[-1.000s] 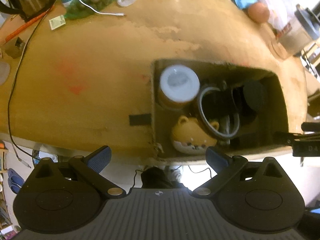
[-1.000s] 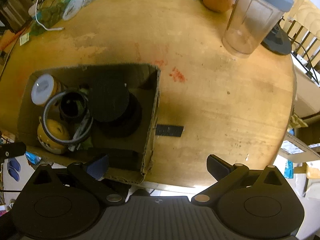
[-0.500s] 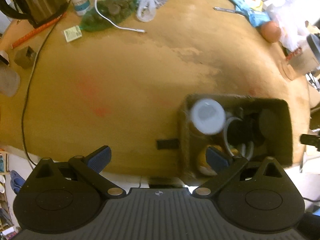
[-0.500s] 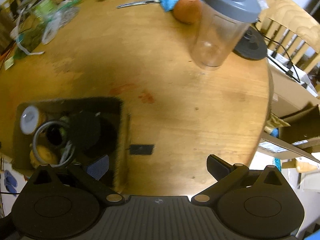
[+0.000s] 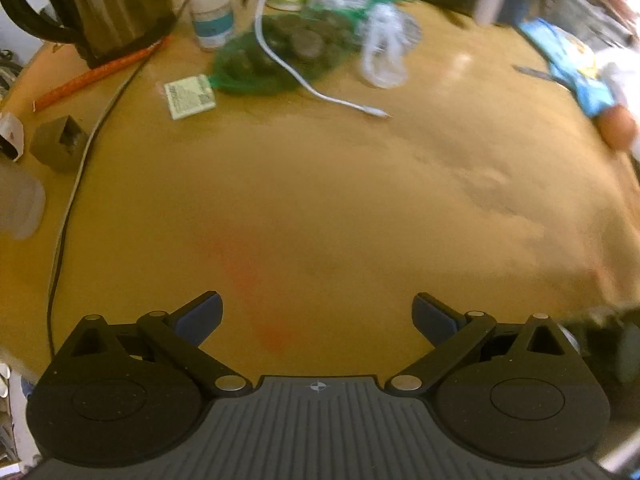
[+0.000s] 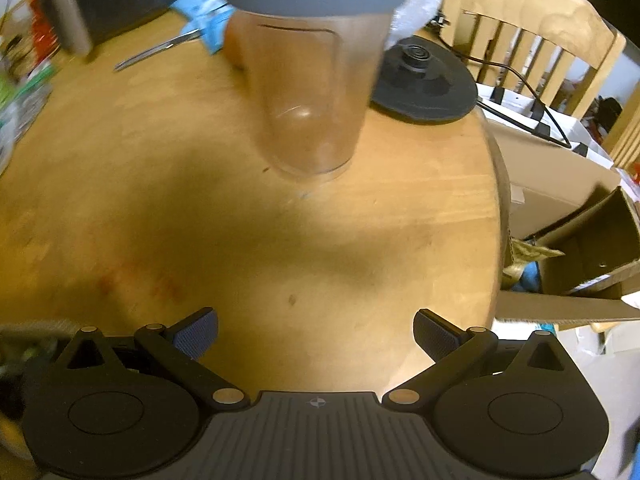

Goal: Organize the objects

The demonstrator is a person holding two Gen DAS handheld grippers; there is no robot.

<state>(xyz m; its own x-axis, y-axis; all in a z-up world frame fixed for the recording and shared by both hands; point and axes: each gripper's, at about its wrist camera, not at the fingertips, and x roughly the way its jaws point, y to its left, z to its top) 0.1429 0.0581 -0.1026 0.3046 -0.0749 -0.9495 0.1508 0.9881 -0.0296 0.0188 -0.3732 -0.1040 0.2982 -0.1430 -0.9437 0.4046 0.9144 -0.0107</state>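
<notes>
On the table sit one kettle [image 5: 100,4], one white cable [image 5: 304,76], one green net bag [image 5: 280,56], one clear blender cup [image 6: 308,76], one black kettle base [image 6: 424,84] and one orange [image 5: 616,128].

left tongs [image 5: 316,314] spread wide, empty | over bare table [image 5: 340,200] (clutter along far edge)

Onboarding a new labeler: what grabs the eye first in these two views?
In the right wrist view, a clear shaker cup with a grey lid stands straight ahead of the open right gripper. In the left wrist view, the open left gripper faces bare table; a dark kettle sits far left.
</notes>
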